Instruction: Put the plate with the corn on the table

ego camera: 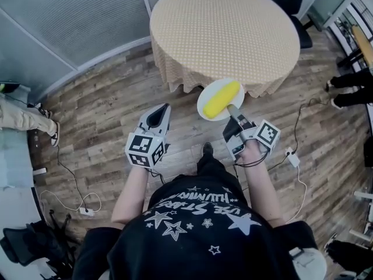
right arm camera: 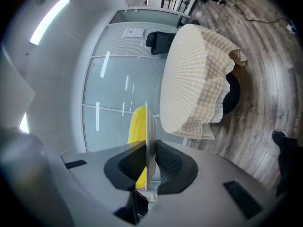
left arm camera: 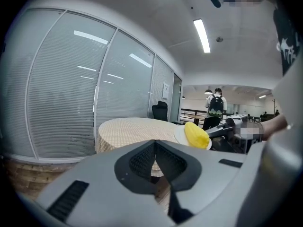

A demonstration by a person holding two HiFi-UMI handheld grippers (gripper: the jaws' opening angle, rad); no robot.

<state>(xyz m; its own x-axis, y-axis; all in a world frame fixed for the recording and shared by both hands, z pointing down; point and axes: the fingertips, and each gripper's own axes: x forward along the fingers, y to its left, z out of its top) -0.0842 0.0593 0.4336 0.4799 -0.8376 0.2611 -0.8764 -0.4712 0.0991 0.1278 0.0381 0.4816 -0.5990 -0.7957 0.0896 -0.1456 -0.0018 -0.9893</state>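
A white plate (ego camera: 205,102) carrying a yellow corn cob (ego camera: 221,98) hangs over the wood floor, just short of the near edge of the round table (ego camera: 224,28) with its beige checked cloth. My right gripper (ego camera: 232,110) is shut on the plate's near rim. In the right gripper view the plate (right arm camera: 150,141) stands edge-on between the pads, with the corn (right arm camera: 138,123) to its left and the table (right arm camera: 194,79) beyond. My left gripper (ego camera: 158,116) hovers to the plate's left, shut and holding nothing. The left gripper view shows the corn (left arm camera: 196,135) and the table (left arm camera: 128,129).
A black office chair (ego camera: 294,4) stands behind the table. A glass partition (ego camera: 70,22) curves along the left. Someone's legs (ego camera: 349,80) show at the right edge, another person's leg (ego camera: 23,118) at the left. Cables and a power strip (ego camera: 292,157) lie on the floor.
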